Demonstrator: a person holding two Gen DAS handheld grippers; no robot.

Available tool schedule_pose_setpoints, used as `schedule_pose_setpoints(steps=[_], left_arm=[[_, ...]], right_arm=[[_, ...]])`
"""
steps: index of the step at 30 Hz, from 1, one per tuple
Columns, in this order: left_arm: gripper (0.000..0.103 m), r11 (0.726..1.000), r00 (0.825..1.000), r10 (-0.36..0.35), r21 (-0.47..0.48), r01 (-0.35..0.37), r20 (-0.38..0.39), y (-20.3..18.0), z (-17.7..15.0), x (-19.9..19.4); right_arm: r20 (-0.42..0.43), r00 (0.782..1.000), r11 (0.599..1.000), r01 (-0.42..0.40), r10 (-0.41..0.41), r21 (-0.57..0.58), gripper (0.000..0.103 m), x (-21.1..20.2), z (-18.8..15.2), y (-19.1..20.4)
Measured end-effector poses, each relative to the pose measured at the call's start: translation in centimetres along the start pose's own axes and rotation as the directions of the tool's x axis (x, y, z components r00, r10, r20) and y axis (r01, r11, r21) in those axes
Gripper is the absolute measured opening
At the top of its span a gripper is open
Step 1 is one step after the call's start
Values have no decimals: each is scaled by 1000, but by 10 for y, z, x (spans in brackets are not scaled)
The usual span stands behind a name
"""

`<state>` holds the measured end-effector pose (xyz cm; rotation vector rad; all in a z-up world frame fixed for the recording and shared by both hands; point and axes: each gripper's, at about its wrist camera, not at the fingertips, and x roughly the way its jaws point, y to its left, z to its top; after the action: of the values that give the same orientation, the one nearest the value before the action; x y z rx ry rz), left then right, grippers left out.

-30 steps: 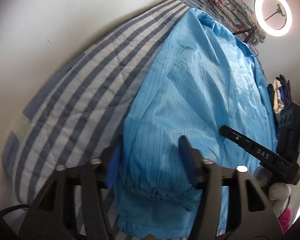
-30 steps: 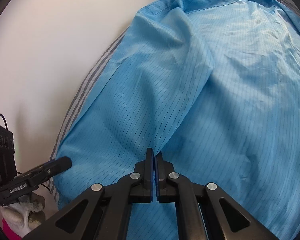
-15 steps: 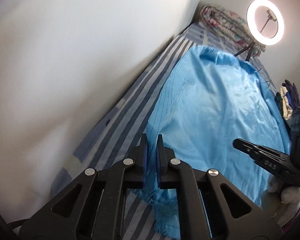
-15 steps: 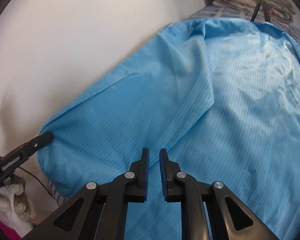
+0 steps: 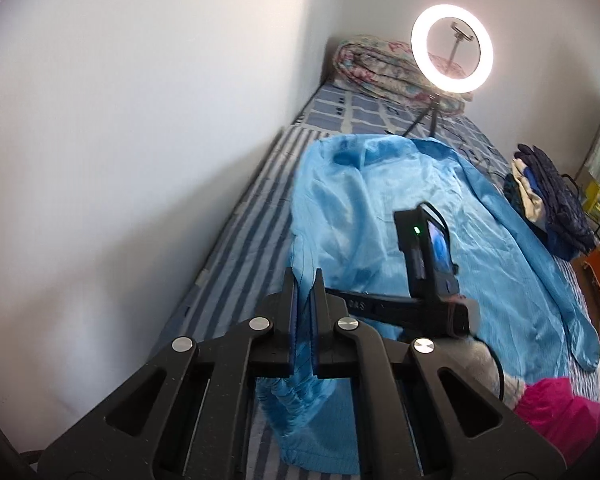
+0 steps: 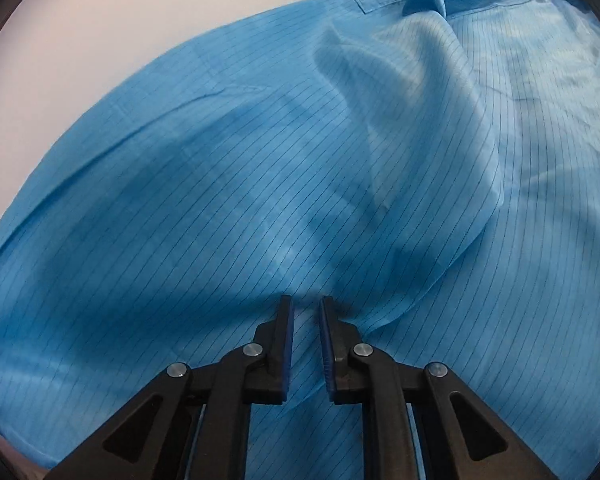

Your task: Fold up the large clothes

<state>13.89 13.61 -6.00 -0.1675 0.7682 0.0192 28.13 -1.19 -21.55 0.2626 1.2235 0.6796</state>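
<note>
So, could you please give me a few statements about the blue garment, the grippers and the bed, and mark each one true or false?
1. The left gripper has its jaws shut on the elastic cuff end of the blue garment. True.
2. The right gripper is clamped tight on a fold of the garment. False: its jaws stand apart, with cloth showing in the gap; they have just been opening.
3. A lit ring light stands at the far end of the bed. True.
4. The bed cover beside the wall is plain white. False: it is striped blue and pale.
5. A rolled floral quilt lies behind the ring light. True.
</note>
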Motion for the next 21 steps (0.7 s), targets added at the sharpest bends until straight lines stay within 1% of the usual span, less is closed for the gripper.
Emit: schedule_pose_setpoints(steps=[1,3,6,8,10,11,12,14,16,17,18,19,21], left_arm=[[2,1000,1000,-10,19,10,-8,-6,-4,2],[2,998,999,-27,50,28,-24,-15,-10,1],[2,993,997,-59,99,64,-49,-33,-23,1],[2,987,996,-75,138,82,-57,-48,-31,0],[2,981,994,-90,167,101,-68,-61,-39,-1],[2,976,992,-100,185,113,-77,-69,-43,-1],[2,973,991,-107,198,122,-86,-75,-47,0],[2,964,988,-117,226,137,-100,-87,-54,1],[2,957,985,-129,246,155,-117,-98,-62,2],[2,953,983,-134,255,162,-124,-101,-65,2],[2,948,981,-140,268,172,-133,-107,-70,2],[2,944,980,-144,276,178,-139,-111,-72,3],[2,934,975,-154,300,196,-159,-120,-79,3]], right_arm=[[2,1000,1000,6,-6,-12,24,-7,1,-2],[37,999,1000,23,-22,-15,36,-29,5,-11],[102,995,1000,-2,0,20,38,-66,18,-28],[150,989,998,-30,21,56,45,-90,28,-37],[198,979,994,-65,47,83,59,-110,35,-42],[215,975,993,-73,53,89,63,-118,38,-42],[229,972,993,-78,56,91,69,-124,41,-39],[232,971,995,-71,53,69,70,-132,43,-32],[216,976,1000,-18,12,25,65,-130,48,-22],[208,978,1000,6,-8,11,61,-125,47,-16],[194,980,999,40,-39,-1,44,-120,48,-13],[171,982,997,78,-76,-8,23,-114,50,-12],[138,984,994,112,-109,-13,0,-110,47,-11]])
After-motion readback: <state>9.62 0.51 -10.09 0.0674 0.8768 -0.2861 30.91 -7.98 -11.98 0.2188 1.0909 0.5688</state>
